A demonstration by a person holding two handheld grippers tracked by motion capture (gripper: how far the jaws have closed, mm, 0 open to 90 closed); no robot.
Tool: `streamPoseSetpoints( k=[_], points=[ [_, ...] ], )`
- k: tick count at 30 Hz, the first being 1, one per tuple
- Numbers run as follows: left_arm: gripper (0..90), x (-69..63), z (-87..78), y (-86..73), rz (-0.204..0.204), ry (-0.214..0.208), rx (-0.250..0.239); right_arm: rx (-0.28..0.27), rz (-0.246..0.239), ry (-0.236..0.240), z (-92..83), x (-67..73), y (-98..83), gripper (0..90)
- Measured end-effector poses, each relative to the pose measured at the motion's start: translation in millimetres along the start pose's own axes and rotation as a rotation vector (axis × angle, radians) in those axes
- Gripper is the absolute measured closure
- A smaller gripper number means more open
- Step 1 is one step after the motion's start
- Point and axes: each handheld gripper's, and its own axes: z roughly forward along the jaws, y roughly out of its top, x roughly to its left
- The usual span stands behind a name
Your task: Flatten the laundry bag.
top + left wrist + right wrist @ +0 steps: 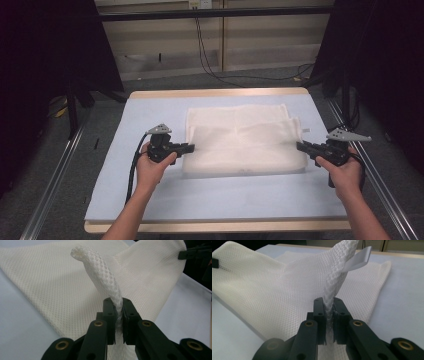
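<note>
- The towel (240,142) is a soft, light, limp cloth, I judge: it sags between grips and will drape rather than hold shape, so the corners or a bunched edge are the best places to take it.
- It is white with a waffle weave, folded on itself, and has a small white tag (359,258) at the corner near the right gripper.
- It lies mid-table, its near layer lifted between the two grippers, with the rest flat toward 12 o'clock.
- The left gripper (119,315) has its jaws nearly together, pinching a rolled corner of the towel at the towel's 9 o'clock edge.
- The right gripper (329,312) is likewise clamped on a bunched corner at the 3 o'clock edge.
- The table (150,195), under a pale blue cover, bears the towel.
</note>
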Motion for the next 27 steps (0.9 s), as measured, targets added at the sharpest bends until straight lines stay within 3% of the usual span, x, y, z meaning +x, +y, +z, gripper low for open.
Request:
streamPoseSetpoints(
  k=[3,10,19,27],
  points=[
    [83.5,-1.3,-1.3,-10.5,0.000,-0.004,0.015,0.018,-0.001,0.009,-5.1,0.7,-11.8,83.4],
    [83.5,-2.3,-2.2,-31.1,-0.040,-0.016,0.053,0.060,0.014,0.021,-16.1,4.6,-30.2,83.3],
    [83.4,-11.9,-5.8,-40.2,-0.040,-0.014,0.107,0.174,0.049,0.008,-19.3,7.6,-43.9,82.8],
    [82.2,-17.2,-8.0,-50.4,-0.057,0.004,0.141,0.228,0.029,-0.025,-16.0,13.7,-49.4,74.1]
  ],
)
